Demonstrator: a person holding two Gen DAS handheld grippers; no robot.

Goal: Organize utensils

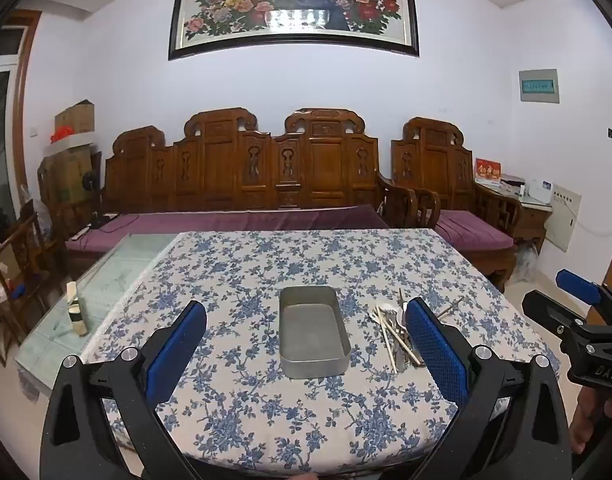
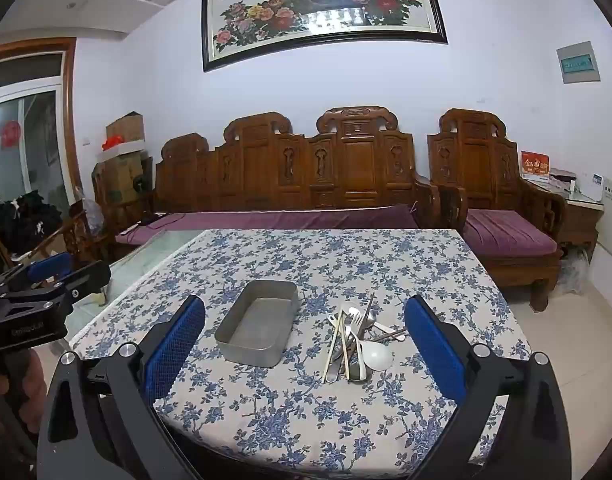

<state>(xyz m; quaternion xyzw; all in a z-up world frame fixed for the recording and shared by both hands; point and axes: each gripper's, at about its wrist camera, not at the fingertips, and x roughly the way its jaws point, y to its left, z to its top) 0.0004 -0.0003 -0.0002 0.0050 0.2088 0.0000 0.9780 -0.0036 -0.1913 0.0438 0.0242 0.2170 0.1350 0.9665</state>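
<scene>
An empty grey metal tray (image 1: 313, 330) (image 2: 258, 325) sits in the middle of the blue-flowered tablecloth (image 1: 242, 264) (image 2: 346, 256). Just right of it lies a heap of utensils (image 1: 394, 330) (image 2: 356, 338): pale chopsticks, a metal fork, metal spoons and a white plastic spoon (image 2: 375, 356). My left gripper (image 1: 306, 338) hangs open above the near side of the table, with the tray seen between its blue pads. My right gripper (image 2: 306, 338) is open too, over the near edge, with tray and heap both seen between its fingers. Neither holds anything.
A small cream-coloured object (image 1: 76, 312) stands on the bare glass strip of the table at the left. A carved wooden sofa (image 1: 242, 176) with purple cushions runs behind the table, with an armchair (image 2: 494, 200) at the right. A person's hand (image 2: 10, 392) grips the left tool's handle.
</scene>
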